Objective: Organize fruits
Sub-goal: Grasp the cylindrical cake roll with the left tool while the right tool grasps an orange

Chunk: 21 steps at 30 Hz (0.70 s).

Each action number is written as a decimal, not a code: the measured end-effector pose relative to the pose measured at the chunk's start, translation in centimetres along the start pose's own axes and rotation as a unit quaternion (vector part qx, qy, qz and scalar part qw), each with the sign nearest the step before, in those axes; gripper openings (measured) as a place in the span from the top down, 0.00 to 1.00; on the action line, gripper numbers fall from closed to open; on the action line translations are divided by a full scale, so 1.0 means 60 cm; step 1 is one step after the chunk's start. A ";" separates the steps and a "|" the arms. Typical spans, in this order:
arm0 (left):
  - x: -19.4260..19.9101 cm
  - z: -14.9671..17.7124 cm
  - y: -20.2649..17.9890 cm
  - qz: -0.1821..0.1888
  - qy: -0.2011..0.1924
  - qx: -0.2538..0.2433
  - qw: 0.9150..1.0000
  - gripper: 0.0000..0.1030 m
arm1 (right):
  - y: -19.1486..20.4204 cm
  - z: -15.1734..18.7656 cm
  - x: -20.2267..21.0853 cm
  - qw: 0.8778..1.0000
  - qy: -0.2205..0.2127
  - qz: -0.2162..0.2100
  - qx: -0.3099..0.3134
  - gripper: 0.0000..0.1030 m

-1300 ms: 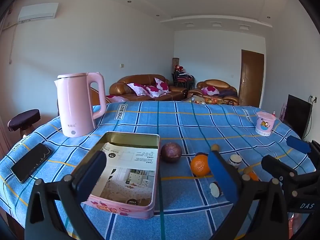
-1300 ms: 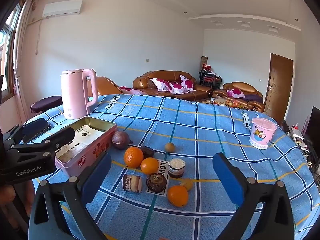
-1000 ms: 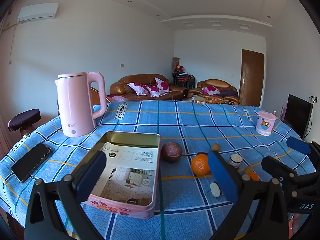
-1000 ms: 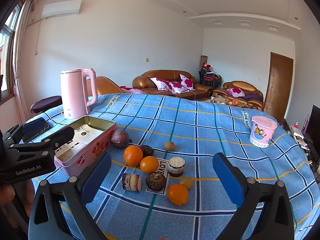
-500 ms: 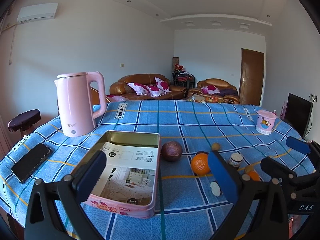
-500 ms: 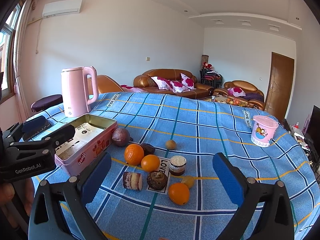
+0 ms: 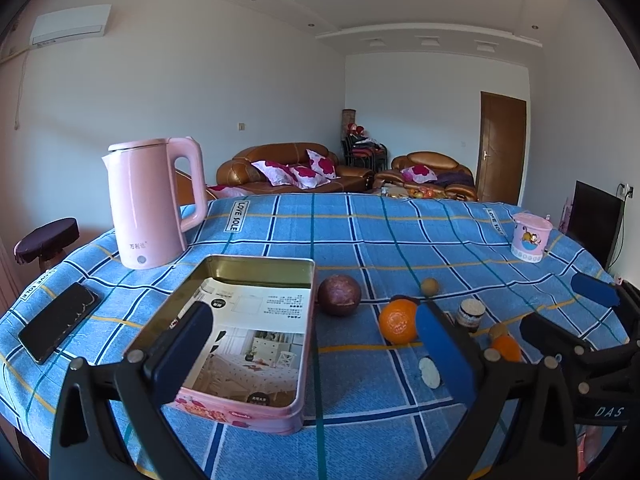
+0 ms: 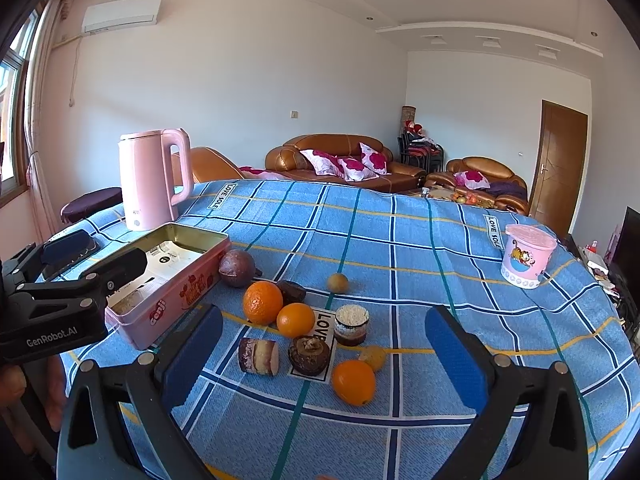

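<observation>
On the left of the worktop (image 8: 440, 240), a pink kettle (image 8: 150, 180) stood at about 10 o'clock from the fruit. Next came the pink tin box (image 8: 176, 280), open, with a paper sheet lying in it. It looked like the place for the fruit, and no fruit was in it yet.

The left hand-held gripper (image 7: 312, 344) hung over the near end of the box. Its fingers were wide apart and held nothing.

Just right of the box, at its far corner, lay a dark purple fruit (image 8: 237, 268). Then came a big orange (image 8: 263, 302) touching a smaller orange (image 8: 295, 320), and a third orange (image 8: 353, 382) nearer the camera. Little cakes (image 8: 258, 356) and a small jar (image 8: 351, 324) sat mixed in with them. A tiny round fruit (image 8: 338, 282) lay at 12 o'clock from the jar.

The right hand-held gripper (image 8: 324, 344) was wide apart too, and empty, low over the pile.

Round fruit could roll. A bump could send an orange off the edge. The two touching oranges were tricky: a pinch on one might push the other away. The fingers could also grab a cake by mistake, or squash it. Far right, a pink cup (image 8: 527, 258) stood well apart.
</observation>
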<state>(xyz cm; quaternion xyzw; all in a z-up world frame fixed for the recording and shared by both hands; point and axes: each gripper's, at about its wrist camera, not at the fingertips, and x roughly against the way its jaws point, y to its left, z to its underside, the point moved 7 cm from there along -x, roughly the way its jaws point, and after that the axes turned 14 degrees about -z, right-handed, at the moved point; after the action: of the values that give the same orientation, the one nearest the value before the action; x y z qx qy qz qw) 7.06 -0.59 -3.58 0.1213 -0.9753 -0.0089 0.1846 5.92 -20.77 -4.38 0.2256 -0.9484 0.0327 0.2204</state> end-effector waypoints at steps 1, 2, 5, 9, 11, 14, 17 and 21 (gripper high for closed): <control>-0.002 0.002 -0.002 0.001 0.001 -0.002 1.000 0.00 | -0.003 0.003 -0.001 1.000 0.001 0.001 -0.001 0.01; -0.004 0.003 -0.004 0.002 0.003 -0.002 1.000 0.00 | -0.007 0.006 -0.002 1.000 0.003 0.003 -0.003 0.01; -0.012 0.011 -0.013 0.005 0.004 -0.007 1.000 0.00 | -0.021 0.019 -0.010 1.000 0.012 0.006 -0.011 0.01; -0.021 0.024 -0.029 0.014 0.007 -0.013 1.000 0.00 | -0.038 0.042 -0.021 1.000 0.024 0.013 -0.015 0.01; -0.020 0.029 -0.040 0.018 -0.002 -0.025 1.000 0.00 | -0.049 0.058 -0.028 0.999 0.032 0.022 -0.018 0.01; -0.020 0.036 -0.063 0.029 -0.013 -0.039 0.999 0.00 | -0.063 0.078 -0.042 0.998 0.045 0.021 -0.028 0.01; -0.021 0.047 -0.085 0.047 0.001 -0.052 0.997 0.01 | -0.073 0.090 -0.056 0.998 0.057 0.017 -0.036 0.01; -0.024 0.064 -0.109 0.067 0.034 -0.063 0.995 0.10 | -0.075 0.099 -0.069 0.997 0.070 0.002 -0.038 0.14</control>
<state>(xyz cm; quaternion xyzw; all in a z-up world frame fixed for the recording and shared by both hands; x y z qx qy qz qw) 8.51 -6.70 -8.09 0.0438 -0.9718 -0.0536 0.2252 8.87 -24.05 -11.68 0.2120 -0.9318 0.0133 0.2944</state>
